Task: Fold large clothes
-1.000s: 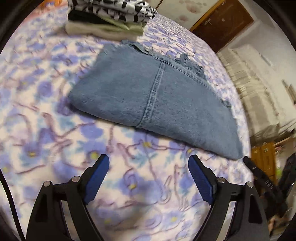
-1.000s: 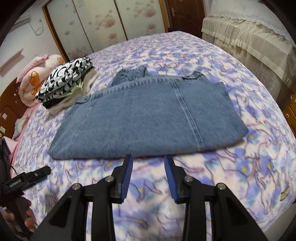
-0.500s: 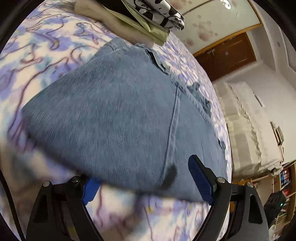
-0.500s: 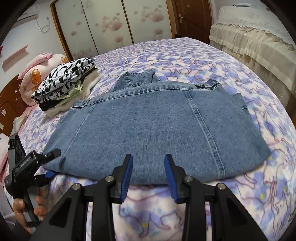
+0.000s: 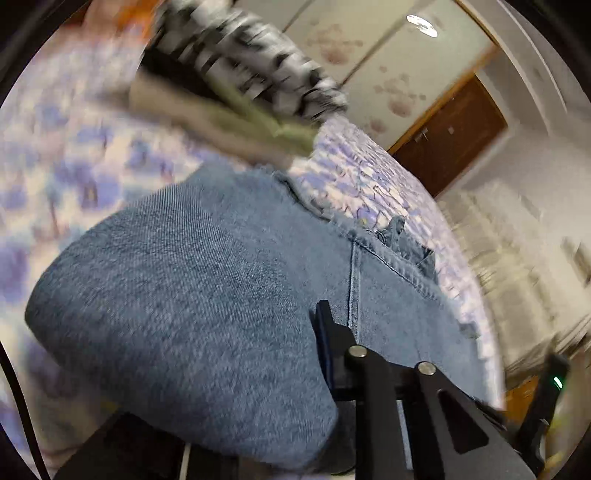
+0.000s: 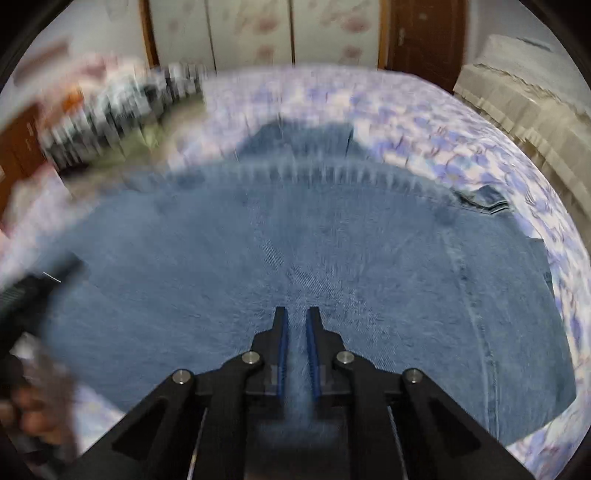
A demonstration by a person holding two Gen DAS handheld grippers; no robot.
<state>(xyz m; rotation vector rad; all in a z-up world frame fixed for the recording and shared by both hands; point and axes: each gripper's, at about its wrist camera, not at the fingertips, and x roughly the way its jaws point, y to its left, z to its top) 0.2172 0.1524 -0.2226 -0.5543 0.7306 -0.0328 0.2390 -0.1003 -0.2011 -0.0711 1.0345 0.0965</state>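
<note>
While both tongs clamp denim garment edge, it's on bedspread.

Bed has a purple-and-white floral bedspread. Stack of folded clothes at the far left of it, black-and-white print on top, pale green and beige under; blurred. Pink and orange bedding beyond the stack, too smeared to identify. Wardrobe doors with pink floral print behind. Dark wooden door beside them. Cream lace-covered furniture on the right.
</note>
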